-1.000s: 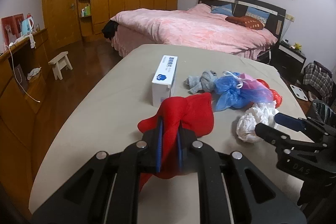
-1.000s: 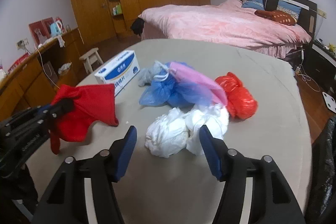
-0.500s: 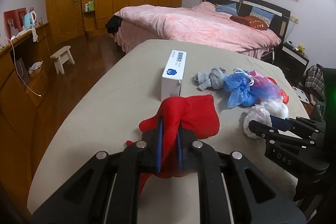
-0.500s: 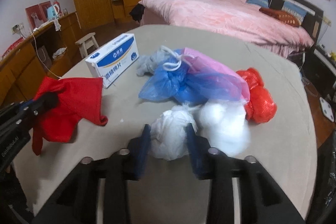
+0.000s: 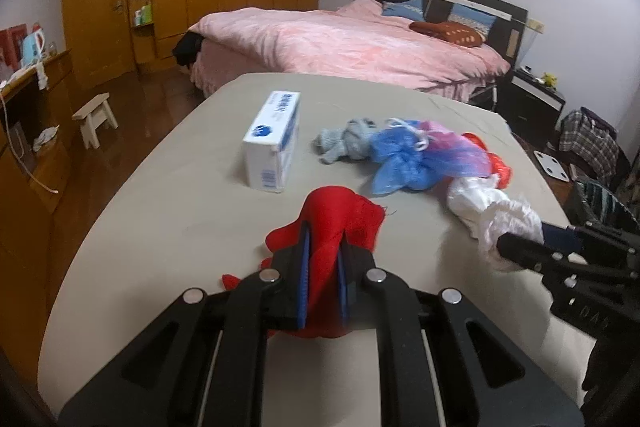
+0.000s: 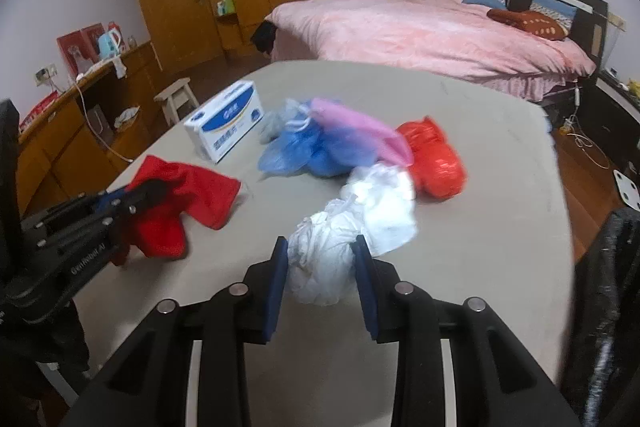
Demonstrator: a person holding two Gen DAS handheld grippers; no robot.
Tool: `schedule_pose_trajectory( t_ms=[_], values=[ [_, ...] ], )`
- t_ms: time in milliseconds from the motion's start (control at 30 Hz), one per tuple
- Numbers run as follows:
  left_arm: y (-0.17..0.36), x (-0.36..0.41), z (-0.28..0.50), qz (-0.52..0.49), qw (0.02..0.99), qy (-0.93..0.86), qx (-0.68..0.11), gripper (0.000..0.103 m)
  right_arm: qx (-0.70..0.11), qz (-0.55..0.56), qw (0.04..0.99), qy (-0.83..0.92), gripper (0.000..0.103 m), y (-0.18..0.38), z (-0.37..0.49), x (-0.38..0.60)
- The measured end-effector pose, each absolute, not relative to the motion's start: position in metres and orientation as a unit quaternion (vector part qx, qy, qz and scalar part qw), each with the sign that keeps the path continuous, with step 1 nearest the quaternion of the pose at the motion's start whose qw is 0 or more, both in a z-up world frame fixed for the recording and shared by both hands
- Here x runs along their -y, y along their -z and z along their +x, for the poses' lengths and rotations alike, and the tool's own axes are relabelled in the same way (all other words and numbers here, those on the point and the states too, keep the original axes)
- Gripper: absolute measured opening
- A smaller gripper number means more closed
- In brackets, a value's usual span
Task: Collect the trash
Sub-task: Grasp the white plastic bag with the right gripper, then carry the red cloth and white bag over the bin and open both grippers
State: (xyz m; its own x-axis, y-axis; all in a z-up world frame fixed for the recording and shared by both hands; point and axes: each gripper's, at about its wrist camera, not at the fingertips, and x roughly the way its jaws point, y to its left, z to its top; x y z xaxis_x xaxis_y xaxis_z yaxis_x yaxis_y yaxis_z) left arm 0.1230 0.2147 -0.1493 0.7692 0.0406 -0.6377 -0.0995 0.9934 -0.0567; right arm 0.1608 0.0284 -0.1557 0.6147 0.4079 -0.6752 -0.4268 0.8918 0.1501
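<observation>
Right tool (image 6: 321,269) has just been closing and now pinches a white bag (image 6: 320,263) near the worktop's (image 5: 168,211) near edge; a second white wad (image 6: 384,211) sits right behind it, and I can't tell if the two are joined. Left tool (image 5: 322,285) is clamped on a red cloth (image 5: 340,219), also near the near edge. So I'd say it's early days: two bits gripped, nothing binned that I can see. Left around the middle of the worktop: box (image 5: 274,143), grey cloth (image 5: 344,141), blue bag (image 5: 400,163), pink bag (image 5: 456,153), red bag (image 6: 434,159). A black bag (image 6: 612,299) hangs off the right edge, probably where it all goes.
</observation>
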Motion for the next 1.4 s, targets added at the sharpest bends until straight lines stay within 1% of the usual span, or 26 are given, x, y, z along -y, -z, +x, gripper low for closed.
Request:
schedule_pose_trajectory(
  t_ms=[300,767,1400],
  values=[
    [0.127,-0.185,0.124,-0.041,0.947,-0.005,-0.318,0.010,-0.345,0.003,0.915,-0.209,0.033,0.131,0.154,0.003],
    [0.093,-0.108,0.124,-0.017,0.955,0.067,-0.288,0.010,-0.301,0.030,0.940,-0.160,0.033,0.093,0.136,0.074],
    [0.070,0.014,0.125,0.008,0.947,0.188,-0.261,0.010,-0.270,0.061,0.960,-0.049,0.033,0.073,0.105,0.197]
  ],
)
